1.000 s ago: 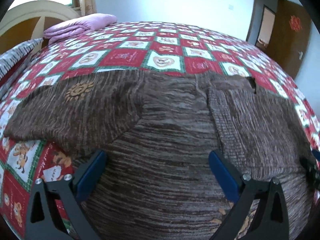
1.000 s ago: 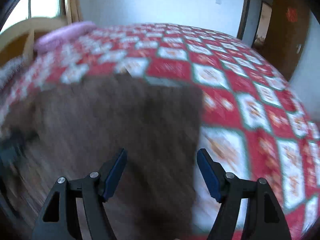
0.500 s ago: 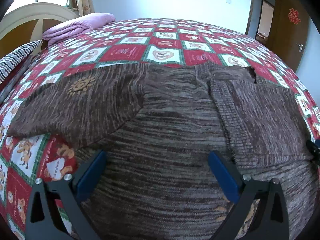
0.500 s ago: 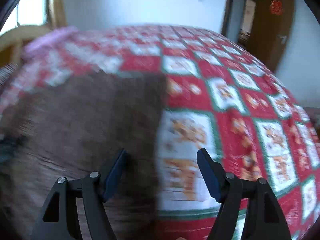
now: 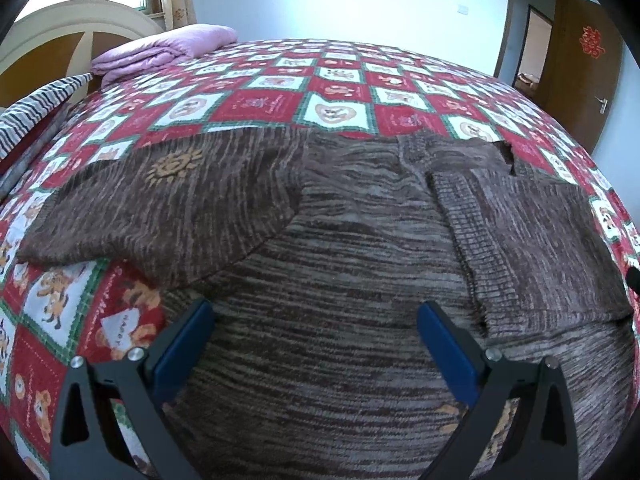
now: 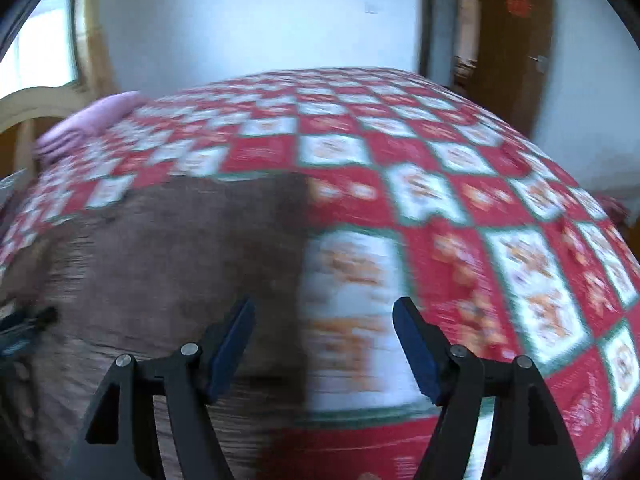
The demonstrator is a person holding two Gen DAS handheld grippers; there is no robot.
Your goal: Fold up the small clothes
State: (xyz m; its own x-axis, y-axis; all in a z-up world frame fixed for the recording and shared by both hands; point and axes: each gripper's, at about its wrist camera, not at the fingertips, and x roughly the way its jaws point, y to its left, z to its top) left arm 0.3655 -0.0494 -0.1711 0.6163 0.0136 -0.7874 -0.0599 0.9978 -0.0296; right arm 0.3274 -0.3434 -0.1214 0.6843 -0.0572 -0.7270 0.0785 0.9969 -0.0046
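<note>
Brown striped sweater (image 5: 360, 280) with orange sun motif; red-white-green checked bedspread (image 5: 340, 92); lilac folded blanket (image 5: 168, 50).

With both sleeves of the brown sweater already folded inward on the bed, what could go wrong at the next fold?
1. The left sleeve lies slanted, partly off the body onto the quilt, so the fold may end uneven.
2. The right hand-held gripper, open, straddles the brown sweater edge; it might pinch quilt too.
3. The left hand-held gripper hangs open above mid-body; closing there may bunch the knit.

Motion blur smears the right wrist view, and the brown sweater (image 6: 160, 264) runs past its left edge.
</note>
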